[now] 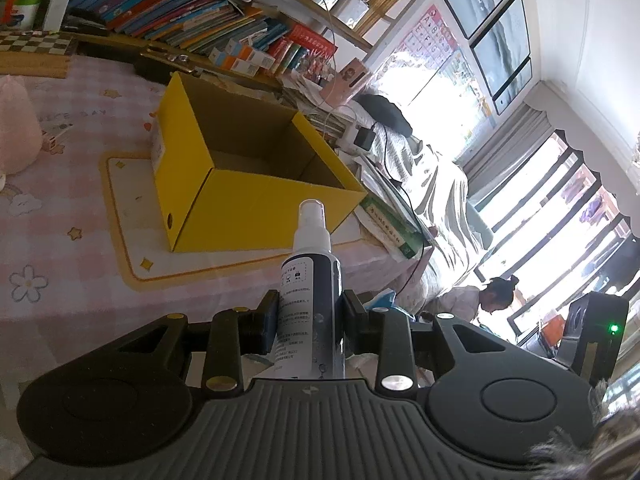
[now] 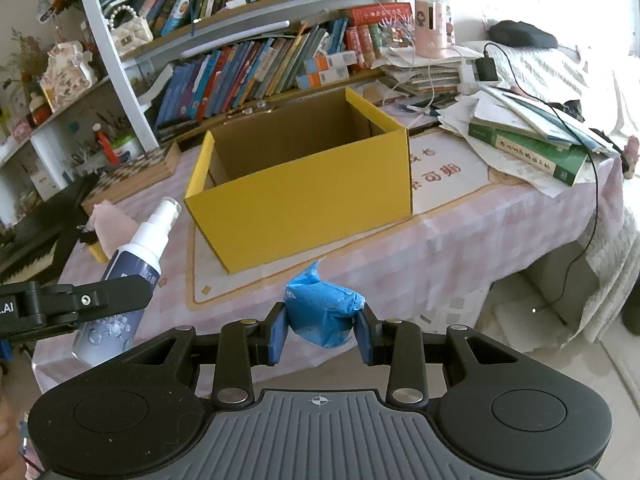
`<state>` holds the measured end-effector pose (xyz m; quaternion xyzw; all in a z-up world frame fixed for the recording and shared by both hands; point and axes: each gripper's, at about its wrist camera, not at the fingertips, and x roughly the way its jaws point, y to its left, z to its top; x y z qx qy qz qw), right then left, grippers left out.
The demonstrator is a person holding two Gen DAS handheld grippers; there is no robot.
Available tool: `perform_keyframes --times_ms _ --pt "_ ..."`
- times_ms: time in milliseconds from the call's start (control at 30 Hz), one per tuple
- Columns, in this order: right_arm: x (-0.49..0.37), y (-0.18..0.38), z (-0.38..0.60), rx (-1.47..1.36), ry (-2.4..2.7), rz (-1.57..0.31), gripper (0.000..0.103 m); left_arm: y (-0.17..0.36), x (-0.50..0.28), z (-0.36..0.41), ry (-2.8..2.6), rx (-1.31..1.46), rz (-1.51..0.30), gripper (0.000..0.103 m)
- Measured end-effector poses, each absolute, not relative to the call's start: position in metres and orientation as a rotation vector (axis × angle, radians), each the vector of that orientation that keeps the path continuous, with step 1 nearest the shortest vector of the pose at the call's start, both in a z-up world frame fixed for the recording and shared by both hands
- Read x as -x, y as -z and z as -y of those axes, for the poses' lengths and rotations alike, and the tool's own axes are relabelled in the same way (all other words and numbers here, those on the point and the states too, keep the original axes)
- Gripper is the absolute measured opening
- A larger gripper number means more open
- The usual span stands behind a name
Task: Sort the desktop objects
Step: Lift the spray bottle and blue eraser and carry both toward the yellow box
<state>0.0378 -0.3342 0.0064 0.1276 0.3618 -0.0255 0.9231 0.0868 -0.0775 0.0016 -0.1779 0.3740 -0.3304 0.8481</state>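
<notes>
Left wrist view: your left gripper [image 1: 308, 316] is clamped on the spray bottle [image 1: 310, 280], held upright with its nozzle at twelve o'clock; the open yellow box [image 1: 256, 204] sits on the pink tablecloth [image 1: 60, 240] at about eleven. Right wrist view: that bottle tilts at nine o'clock, and your right gripper [image 2: 320, 328] pinches a crumpled blue bag [image 2: 322, 312], the box beyond it at twelve o'clock, a green book [image 2: 532, 152] at two.
</notes>
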Motion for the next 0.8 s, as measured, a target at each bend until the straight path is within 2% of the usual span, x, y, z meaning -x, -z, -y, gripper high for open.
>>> perform_keyframes --times_ms 800 --pt "-0.104 -0.018 0.397 -0.178 -0.029 -0.7 0.035 -0.011 -0.134 0.14 0.628 0.391 -0.726 0.03"
